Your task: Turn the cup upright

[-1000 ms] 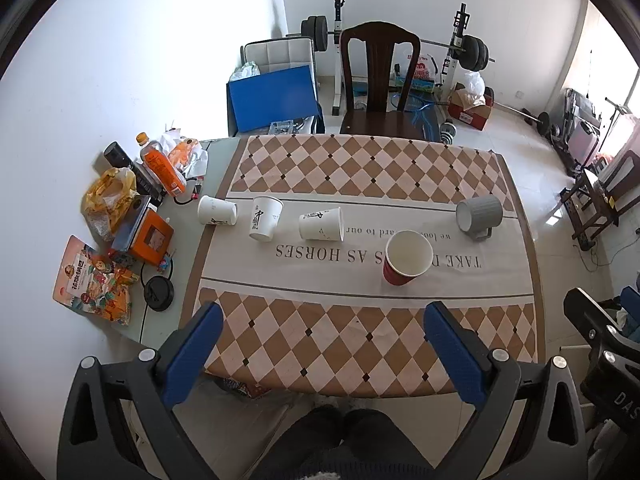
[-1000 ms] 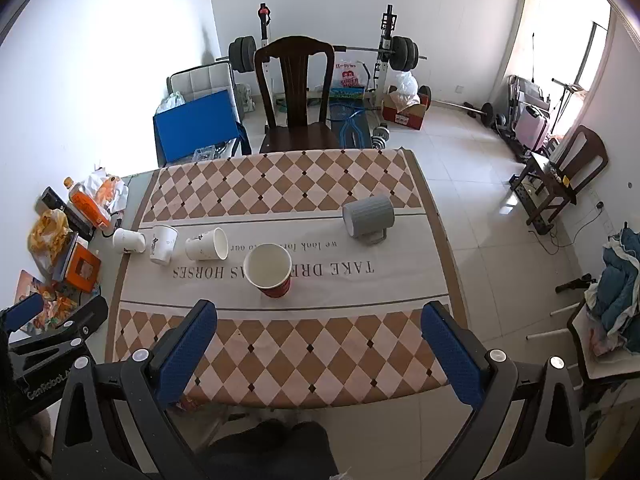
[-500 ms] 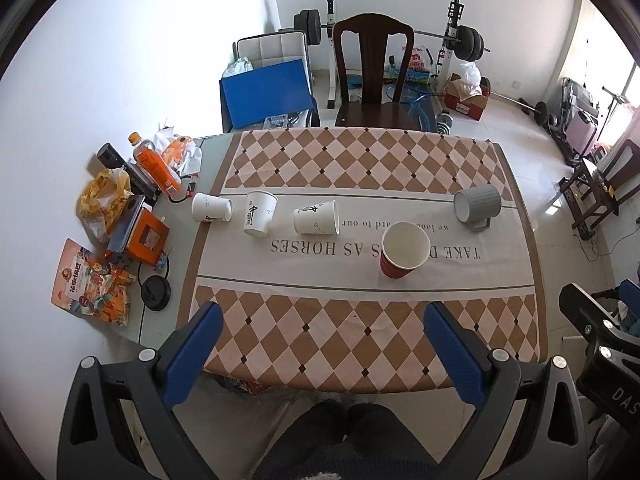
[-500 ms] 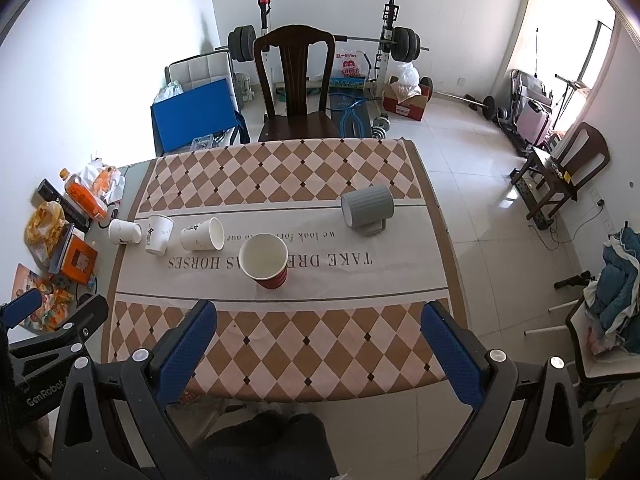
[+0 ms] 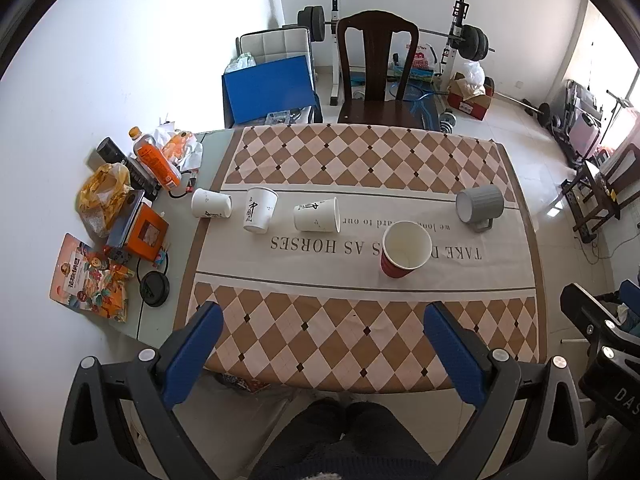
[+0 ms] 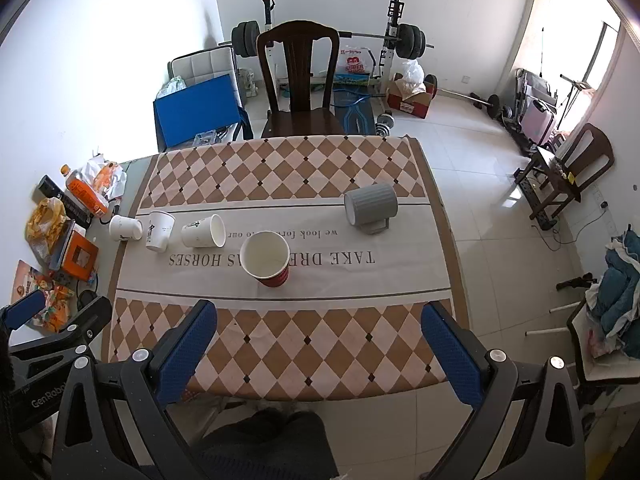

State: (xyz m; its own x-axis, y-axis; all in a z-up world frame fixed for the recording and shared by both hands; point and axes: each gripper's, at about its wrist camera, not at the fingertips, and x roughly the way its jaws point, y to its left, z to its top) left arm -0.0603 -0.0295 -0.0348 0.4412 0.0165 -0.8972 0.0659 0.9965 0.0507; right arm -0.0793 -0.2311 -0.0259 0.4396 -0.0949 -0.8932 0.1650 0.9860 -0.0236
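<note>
Now | grey mug on its side | well beyond right gripper, jaws apart

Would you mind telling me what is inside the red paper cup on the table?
The red paper cup stands upright and open; its white inside looks empty down to the bottom. The near inner wall is hidden behind the rim.

White walls, pale tiled floor. Ahead of the claw a dark wooden chair is set, backed by a barbell rack. Daylight is admitted far right.
</note>
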